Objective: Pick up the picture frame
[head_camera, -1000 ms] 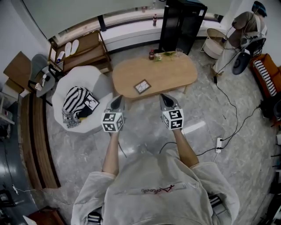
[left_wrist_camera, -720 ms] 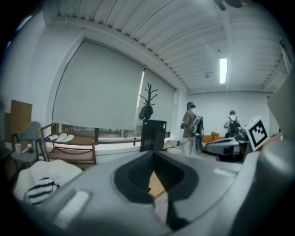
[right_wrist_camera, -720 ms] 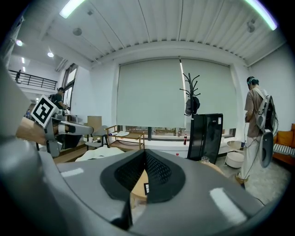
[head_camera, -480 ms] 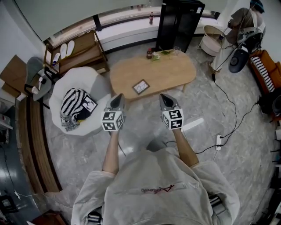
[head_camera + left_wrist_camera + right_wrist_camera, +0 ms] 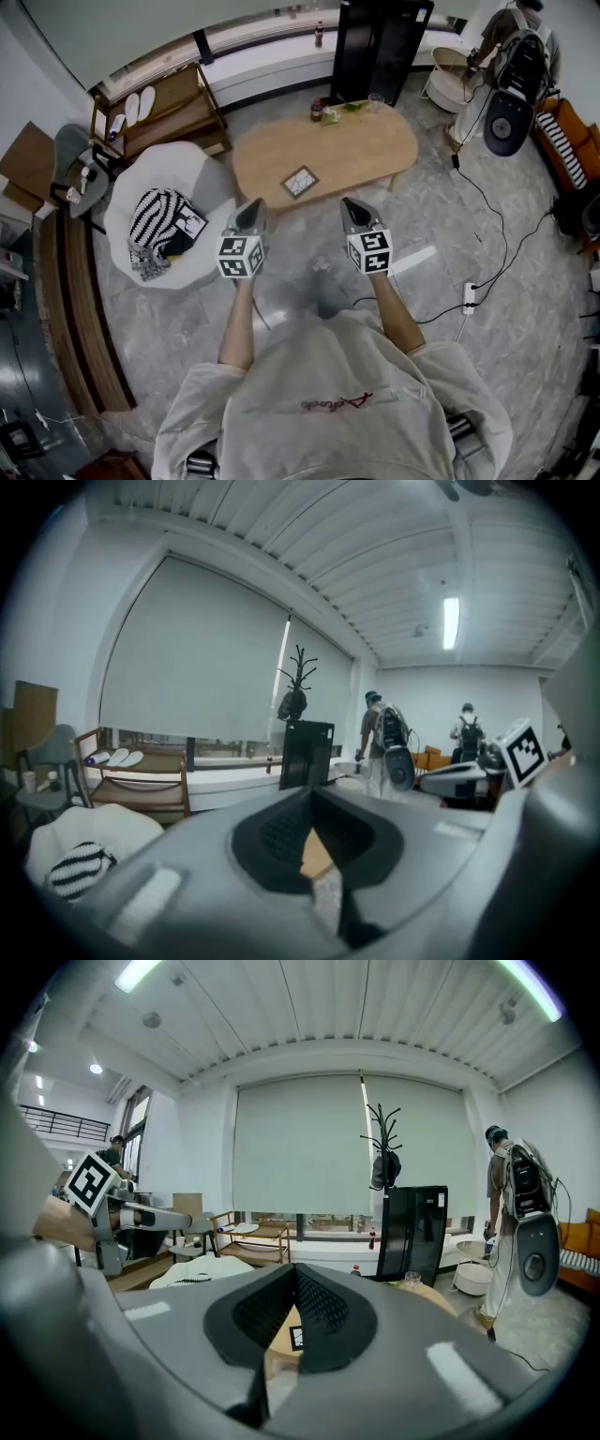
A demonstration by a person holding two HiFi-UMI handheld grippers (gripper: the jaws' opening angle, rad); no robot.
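A small dark-edged picture frame [image 5: 301,182] lies flat on the oval wooden coffee table [image 5: 366,155], near its front left part. In the right gripper view the frame [image 5: 295,1338] shows through the notch between the jaws. My left gripper [image 5: 250,215] and right gripper [image 5: 355,214] are held side by side above the floor, short of the table's near edge, both pointing toward it. Both are shut with nothing between the jaws. From the left gripper view [image 5: 312,850] only a sliver of the tabletop shows between the jaws.
A white armchair [image 5: 178,178] with a striped cushion [image 5: 157,214] stands left of the table. A wooden rack [image 5: 164,108] and a black cabinet [image 5: 378,42] line the far wall. Bottles and a glass [image 5: 347,108] sit at the table's far edge. Cables and a power strip [image 5: 468,298] lie on the floor at right. A person [image 5: 516,56] stands far right.
The whole view has shifted slightly toward the table. Both grippers stay shut in the same side-by-side pose. The person at the far right has moved.
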